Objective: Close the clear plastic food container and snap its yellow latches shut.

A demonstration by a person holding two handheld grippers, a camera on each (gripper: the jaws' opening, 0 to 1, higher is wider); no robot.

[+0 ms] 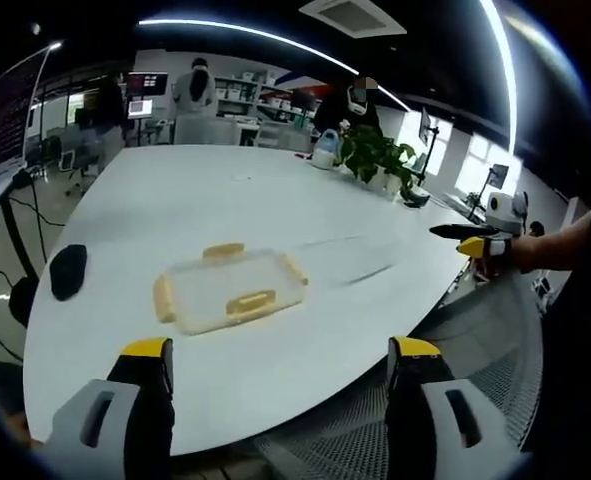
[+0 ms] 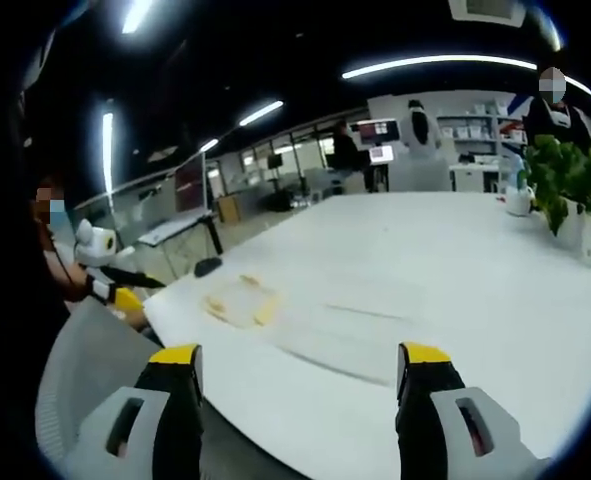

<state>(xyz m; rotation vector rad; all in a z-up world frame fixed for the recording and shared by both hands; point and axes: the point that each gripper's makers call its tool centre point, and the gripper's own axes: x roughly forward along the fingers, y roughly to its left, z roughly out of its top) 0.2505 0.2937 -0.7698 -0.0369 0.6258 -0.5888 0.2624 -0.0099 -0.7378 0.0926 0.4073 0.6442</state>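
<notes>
The clear plastic food container [image 1: 230, 290] lies flat on the white table [image 1: 175, 200], with yellow latches on its sides. Its lid seems to rest on top; whether the latches are snapped I cannot tell. My left gripper [image 1: 280, 355] is open, held back over the table's near edge, short of the container. My right gripper [image 1: 472, 240] comes in from the right, off the table edge, in a person's hand. From the right gripper view the container [image 2: 240, 300] sits far ahead to the left, and my right gripper [image 2: 300, 360] is open with nothing between its jaws. The left gripper [image 2: 123, 290] shows at the left.
A black rounded object [image 1: 67, 270] lies left of the container near the table edge. A potted plant [image 1: 377, 155] and a pale jug [image 1: 325, 150] stand at the far side. A grey mesh chair [image 1: 475, 350] sits below the near edge. People stand in the background.
</notes>
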